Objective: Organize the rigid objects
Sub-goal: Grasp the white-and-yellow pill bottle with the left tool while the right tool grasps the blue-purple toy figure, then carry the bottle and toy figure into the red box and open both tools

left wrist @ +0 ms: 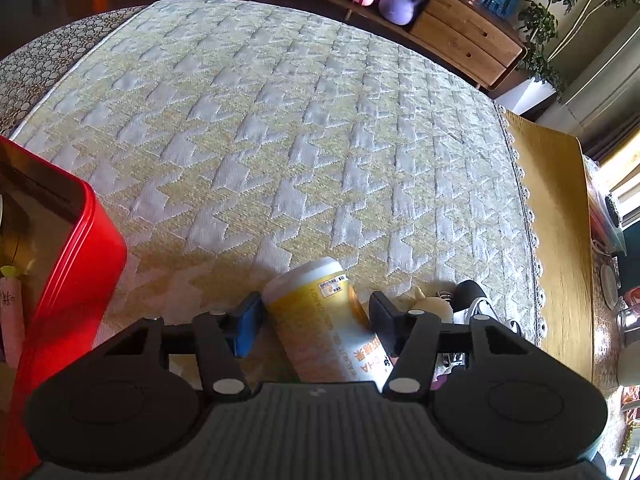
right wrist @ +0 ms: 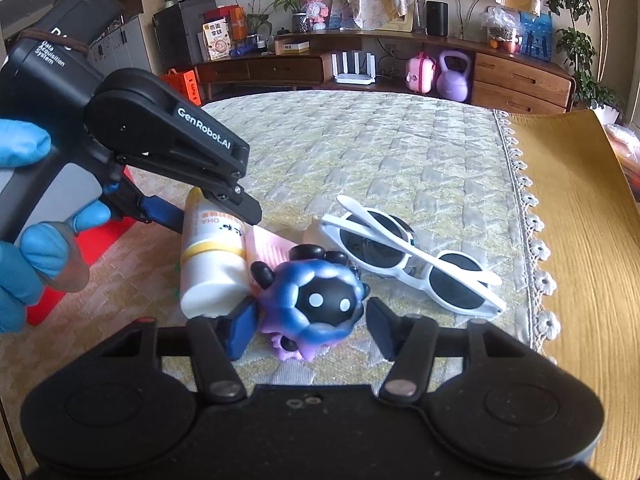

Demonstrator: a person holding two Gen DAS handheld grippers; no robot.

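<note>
Low in the left wrist view, the left claw (left wrist: 316, 320) straddles a yellow-and-white bottle (left wrist: 320, 312) lying on its side. The blue left pad touches the bottle's flank; the black right pad stands just beside it, so a firm pinch cannot be confirmed.

Low in the right wrist view, the right claw (right wrist: 310, 330) brackets a blue-and-purple toy figure (right wrist: 316, 300) with a black face and two white dots. Its jaws sit half open close at either side, apparently not yet pressing.

Both claws probably came down together so each takes one item in a single pass. The bottle, the toy, a pink comb (right wrist: 266, 244) and white sunglasses (right wrist: 412, 252) cluster mid-frame on the quilted cloth (right wrist: 360, 152) covering the desk.

At the left edge of the left wrist view stands a red tin box (left wrist: 76, 264), lid off (likely the destination). Inside, only a pinkish stick-shaped item (left wrist: 12, 320) shows; the rest is hidden.
</note>
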